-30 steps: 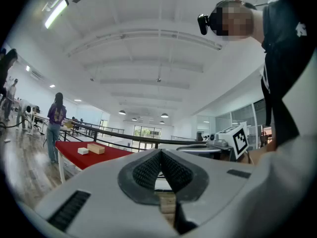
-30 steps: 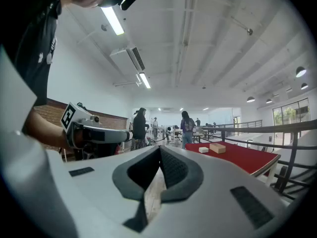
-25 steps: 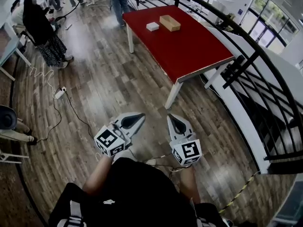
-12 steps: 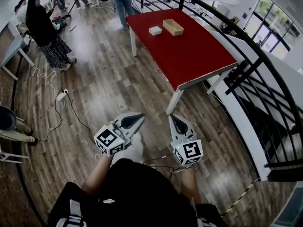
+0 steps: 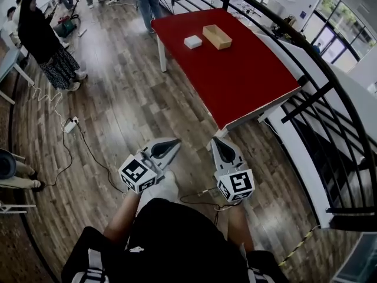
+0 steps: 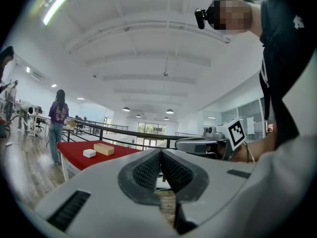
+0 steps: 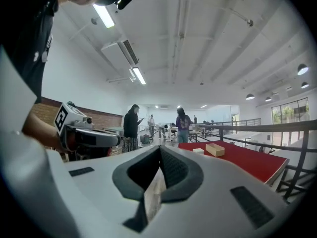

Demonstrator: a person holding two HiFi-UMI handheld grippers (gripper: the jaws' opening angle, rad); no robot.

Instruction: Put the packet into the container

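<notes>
A small white packet (image 5: 192, 41) lies on the far part of a red table (image 5: 247, 81), just left of an open wooden container (image 5: 217, 36). Both stand well ahead of me, out of reach. My left gripper (image 5: 175, 141) and right gripper (image 5: 215, 140) are held side by side over the wooden floor, short of the table's near corner. Each has its jaws shut with nothing between them. The left gripper view shows the packet (image 6: 89, 153) and container (image 6: 104, 148) far off beyond its closed jaws. In the right gripper view, the packet (image 7: 198, 151) and container (image 7: 215, 149) are also distant.
A black metal railing (image 5: 330, 93) runs along the table's right side. Several people (image 5: 36, 37) stand at the left and back of the room. A cable and power strip (image 5: 69, 124) lie on the floor at left.
The table has drawn a little closer and lower in the head view. Both grippers keep the same pose, shut and side by side.
</notes>
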